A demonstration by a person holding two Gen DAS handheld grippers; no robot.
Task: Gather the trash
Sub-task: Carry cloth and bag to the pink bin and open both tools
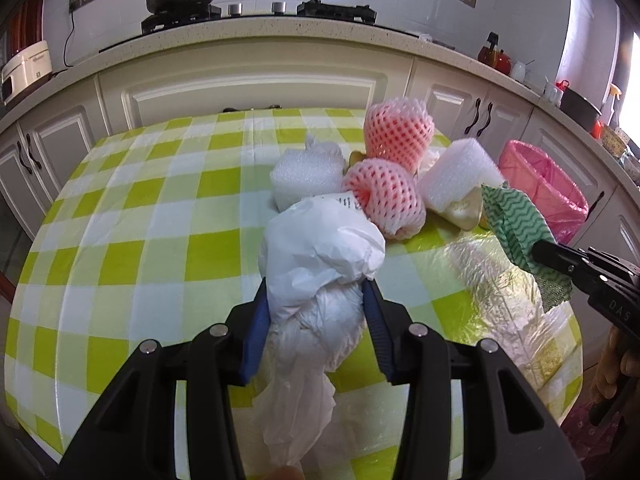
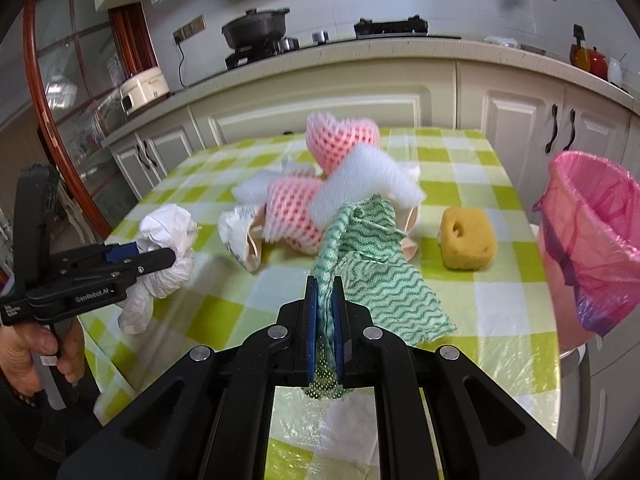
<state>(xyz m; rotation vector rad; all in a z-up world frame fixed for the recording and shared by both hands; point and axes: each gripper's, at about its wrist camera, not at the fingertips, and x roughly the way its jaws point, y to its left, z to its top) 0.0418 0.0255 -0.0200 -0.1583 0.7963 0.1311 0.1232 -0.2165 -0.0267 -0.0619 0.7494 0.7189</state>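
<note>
Both tongs clamped: left tongs [image 1: 316,300] on white bag [image 1: 320,256], right tongs [image 2: 325,292] on green cloth [image 2: 372,264]; pink bin [image 2: 592,248] near

The crumpled white plastic bag [image 1: 320,256] looks thin, creased and faintly glossy. The green wavy-patterned cloth wipe [image 2: 376,276] is matt, with a fine perforated weave. Two pink foam fruit nets [image 1: 394,132] have an open, soft mesh; the white foam blocks [image 1: 460,176] look finely pitted and matt. The yellow sponge [image 2: 468,238] is porous and rough. The green-and-white checked tablecloth [image 1: 120,208] is smooth with a plastic sheen. The pink bin liner [image 2: 592,216] is thin, shiny film. The blue gripper pads [image 1: 256,332] look ribbed, the black gripper bodies [image 2: 360,408] smooth matt plastic with bright metal pins
</note>
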